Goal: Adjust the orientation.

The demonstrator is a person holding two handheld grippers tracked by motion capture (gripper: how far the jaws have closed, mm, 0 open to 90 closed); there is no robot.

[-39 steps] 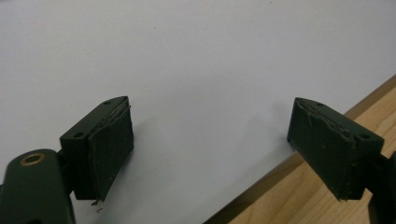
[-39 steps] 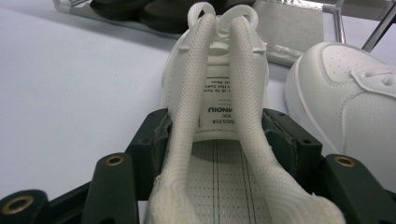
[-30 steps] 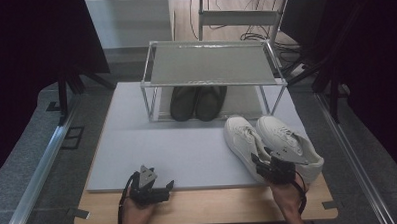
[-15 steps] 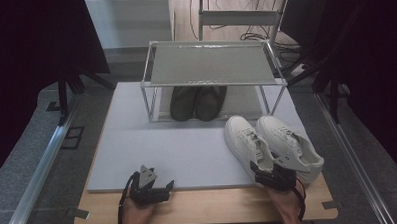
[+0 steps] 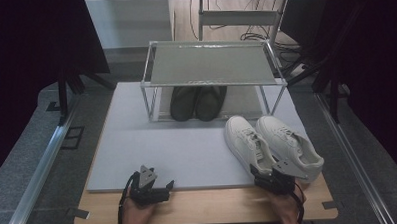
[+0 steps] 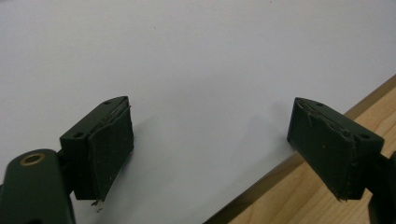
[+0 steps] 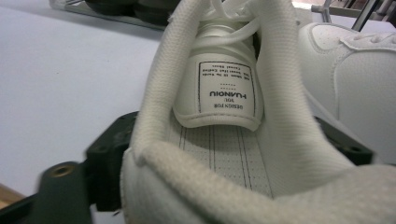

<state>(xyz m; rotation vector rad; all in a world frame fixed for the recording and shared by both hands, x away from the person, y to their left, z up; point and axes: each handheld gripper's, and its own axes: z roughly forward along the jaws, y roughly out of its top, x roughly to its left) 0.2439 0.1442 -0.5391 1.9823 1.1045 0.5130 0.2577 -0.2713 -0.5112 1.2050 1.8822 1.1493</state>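
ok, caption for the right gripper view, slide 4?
Right gripper jaws straddle the heel of a white sneaker on the grey mat, its twin alongside.

The grey mat [image 5: 188, 152] is bare in the middle. Two white shoes [image 5: 272, 144] sit on its right side (close together). Dark shoes [image 5: 197, 102] block the rack [image 5: 212, 66] underneath.

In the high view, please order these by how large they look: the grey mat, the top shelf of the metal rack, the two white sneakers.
1. Grey mat.
2. Rack's top shelf.
3. Left white sneaker and right white sneaker: they look alike, so no ranking.
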